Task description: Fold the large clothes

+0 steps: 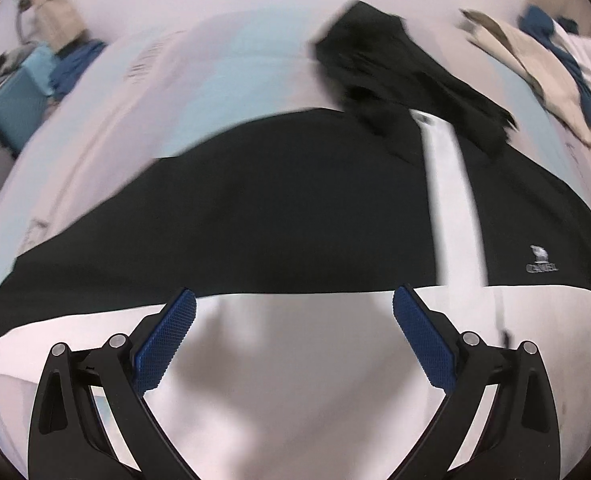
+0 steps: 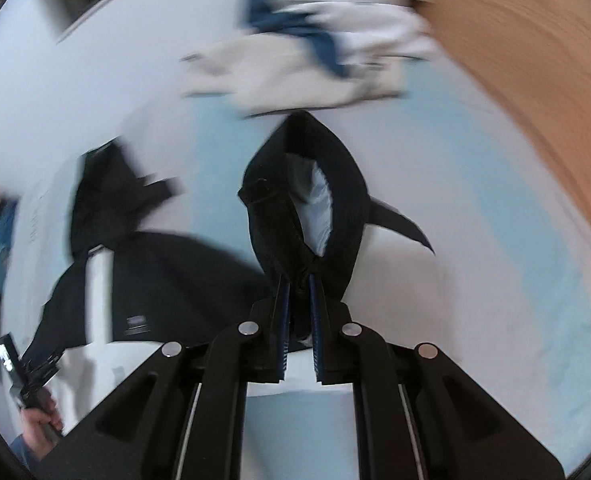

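A large black jacket (image 1: 295,208) with a white stripe (image 1: 451,200) and a white lower part lies spread on the bed; its black upper end (image 1: 395,68) is crumpled at the far side. My left gripper (image 1: 295,298) hovers open over the seam between black and white, nothing between its blue pads (image 1: 167,344). My right gripper (image 2: 299,280) is shut on a black sleeve cuff (image 2: 347,184), which stands up as an open loop above the fingers. The jacket body (image 2: 175,280) lies to its left. Both views are blurred by motion.
A pile of beige, white and blue clothes (image 1: 555,68) (image 2: 315,40) lies at the far side of the bed sheet (image 1: 215,72). A blue case (image 1: 11,108) stands at the left. A wooden surface (image 2: 535,80) borders the bed. A hand (image 2: 41,420) shows at lower left.
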The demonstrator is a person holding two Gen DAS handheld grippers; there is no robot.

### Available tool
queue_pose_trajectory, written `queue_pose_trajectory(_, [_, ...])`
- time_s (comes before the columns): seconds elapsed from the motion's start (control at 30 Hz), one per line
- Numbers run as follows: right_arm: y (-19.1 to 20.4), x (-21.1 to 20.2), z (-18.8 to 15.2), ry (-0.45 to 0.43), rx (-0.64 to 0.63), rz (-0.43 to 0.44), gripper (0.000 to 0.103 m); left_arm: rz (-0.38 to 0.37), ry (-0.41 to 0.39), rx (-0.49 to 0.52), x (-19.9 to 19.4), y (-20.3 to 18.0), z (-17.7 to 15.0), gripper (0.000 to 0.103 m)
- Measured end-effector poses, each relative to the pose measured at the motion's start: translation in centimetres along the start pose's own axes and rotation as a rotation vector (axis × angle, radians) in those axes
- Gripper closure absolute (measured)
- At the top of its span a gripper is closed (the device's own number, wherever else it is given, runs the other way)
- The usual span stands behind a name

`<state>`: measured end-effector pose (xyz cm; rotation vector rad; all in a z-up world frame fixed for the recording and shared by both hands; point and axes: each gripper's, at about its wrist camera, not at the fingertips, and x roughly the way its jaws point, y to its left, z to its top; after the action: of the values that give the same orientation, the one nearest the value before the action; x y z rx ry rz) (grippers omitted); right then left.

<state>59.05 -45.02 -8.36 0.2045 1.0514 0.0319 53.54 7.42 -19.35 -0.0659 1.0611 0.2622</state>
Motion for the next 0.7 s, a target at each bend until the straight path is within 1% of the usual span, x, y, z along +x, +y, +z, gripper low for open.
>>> queue_pose_trajectory(0.07, [6.7,1.1,-0.4,0.004,-0.062,0.048,0.095,0.02,-0.004,-0.029,-0.5,3.3,-0.4,0.006])
queue_pose_trajectory(0.1, [8.8,1.5,-0.6,0.009,-0.079,0.066,0.095,0.032,-0.004,-0.05,-0.7,5.5,-0.7,0.006])
queue_pose_trajectory(0.13, [12.3,2.2,-1.1,0.022,-0.092,0.095,0.095,0.045,-0.001,-0.067,-0.8,7.3,-0.8,0.006])
queue_pose_trajectory(0.17, [15.2,2.8,-1.7,0.032,-0.11,0.111,0.095,0.06,0.006,-0.092,-0.9,9.9,-1.3,0.006])
queue_pose_trajectory(0.2, [17.5,3.3,-2.2,0.034,-0.13,0.121,0.095,0.069,0.01,-0.112,-1.1,11.7,-1.5,0.006])
queue_pose_trajectory(0.23, [20.7,4.1,-3.0,0.044,-0.155,0.137,0.096,0.074,0.011,-0.144,-1.4,14.1,-1.9,0.007])
queue_pose_trajectory(0.27, [23.2,4.7,-3.9,0.053,-0.177,0.147,0.096,0.075,0.01,-0.165,-1.6,15.8,-2.2,0.007])
queue_pose_trajectory(0.3, [25.6,5.3,-4.6,0.06,-0.197,0.157,0.096,0.085,0.008,-0.192,-2.1,18.4,-2.7,0.007])
queue_pose_trajectory(0.37, [30.8,6.5,-6.0,0.076,-0.235,0.182,0.096,0.103,0.006,-0.217,-2.5,21.8,-3.5,0.006])
queue_pose_trajectory(0.43, [35.4,7.6,-7.3,0.099,-0.258,0.199,0.096,0.128,0.007,-0.236,-2.9,25.7,-4.4,0.006])
queue_pose_trajectory(0.5, [39.1,8.6,-8.5,0.115,-0.27,0.216,0.096,0.146,0.011,-0.263,-2.9,29.4,-5.1,0.006])
queue_pose_trajectory(0.53, [41.7,9.1,-9.3,0.123,-0.286,0.224,0.096,0.159,0.014,-0.28,-3.0,31.4,-5.6,0.006])
queue_pose_trajectory(0.63, [45.9,10.2,-10.8,0.147,-0.299,0.234,0.096,0.184,0.023,-0.32,-3.2,36.0,-6.9,0.006])
queue_pose_trajectory(0.7, [48.2,10.7,-12.1,0.165,-0.307,0.244,0.096,0.204,0.028,-0.335,-3.3,38.4,-7.9,0.006])
